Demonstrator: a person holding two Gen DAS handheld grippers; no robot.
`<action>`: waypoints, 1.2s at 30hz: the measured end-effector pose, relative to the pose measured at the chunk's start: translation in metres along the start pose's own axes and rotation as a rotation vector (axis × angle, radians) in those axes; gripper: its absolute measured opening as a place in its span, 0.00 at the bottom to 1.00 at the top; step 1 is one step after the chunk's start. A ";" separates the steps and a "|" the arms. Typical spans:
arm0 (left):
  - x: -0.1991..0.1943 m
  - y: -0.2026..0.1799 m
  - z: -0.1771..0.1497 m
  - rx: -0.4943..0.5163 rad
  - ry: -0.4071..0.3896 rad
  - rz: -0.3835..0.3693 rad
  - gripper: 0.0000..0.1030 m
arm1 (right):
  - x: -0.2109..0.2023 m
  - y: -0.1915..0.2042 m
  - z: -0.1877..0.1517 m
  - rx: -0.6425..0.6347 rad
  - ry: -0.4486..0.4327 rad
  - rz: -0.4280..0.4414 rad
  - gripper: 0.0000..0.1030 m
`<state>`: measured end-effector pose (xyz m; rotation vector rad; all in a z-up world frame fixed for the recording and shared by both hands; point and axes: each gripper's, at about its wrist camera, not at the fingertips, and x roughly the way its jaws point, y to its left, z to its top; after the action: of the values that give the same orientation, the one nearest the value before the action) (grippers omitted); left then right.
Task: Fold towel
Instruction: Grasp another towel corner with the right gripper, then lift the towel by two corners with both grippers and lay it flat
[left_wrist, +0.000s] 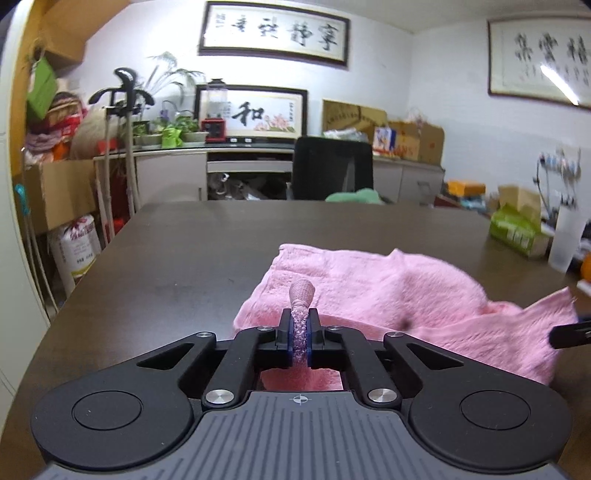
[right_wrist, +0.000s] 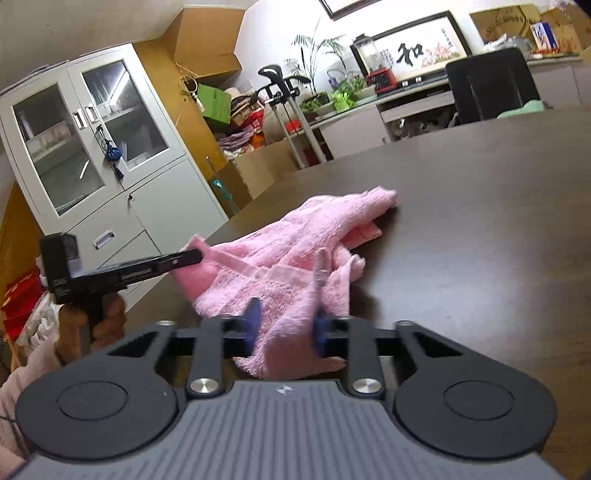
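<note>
Left wrist view puts your left gripper (left_wrist: 300, 334) pressed tight on a bunched corner of the pink towel (left_wrist: 388, 295), the cloth squeezed into a thin rope between the blue pads with a nub poking out past them. The rest of the towel lies rumpled on the dark table (left_wrist: 184, 258), trailing off to the right, where a black finger of the other tool just enters the edge of the picture. You should expect it to handle as light, limp terry: it will sag and drape from any pinch, it will not slip much against the pads, and nothing here is fragile. Take it by corners or hemmed edges, not the middle. Right wrist view shows what the first cannot: your right gripper (right_wrist: 286, 328) has its jaws spread, with cloth lying loosely between them rather than pinched, though motion blur softens the right pad. It also shows the left gripper (right_wrist: 184, 258) from the side, lifting its corner off the table (right_wrist: 480, 221), and the far corner of the towel (right_wrist: 332, 229) resting flat near the table's left edge.
</note>
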<state>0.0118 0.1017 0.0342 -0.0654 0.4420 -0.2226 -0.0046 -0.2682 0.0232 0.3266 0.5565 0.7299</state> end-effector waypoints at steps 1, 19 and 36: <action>-0.005 0.001 -0.001 -0.017 -0.006 -0.010 0.05 | -0.002 0.000 0.000 -0.002 -0.010 -0.006 0.14; -0.007 0.002 0.070 -0.162 -0.035 0.009 0.05 | -0.014 0.042 0.069 -0.293 -0.058 -0.331 0.05; 0.016 -0.053 0.177 0.029 -0.285 0.042 0.06 | -0.015 0.042 0.199 -0.459 -0.315 -0.396 0.05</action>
<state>0.0914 0.0495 0.1931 -0.0585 0.1559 -0.1746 0.0799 -0.2667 0.2086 -0.0980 0.1347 0.3921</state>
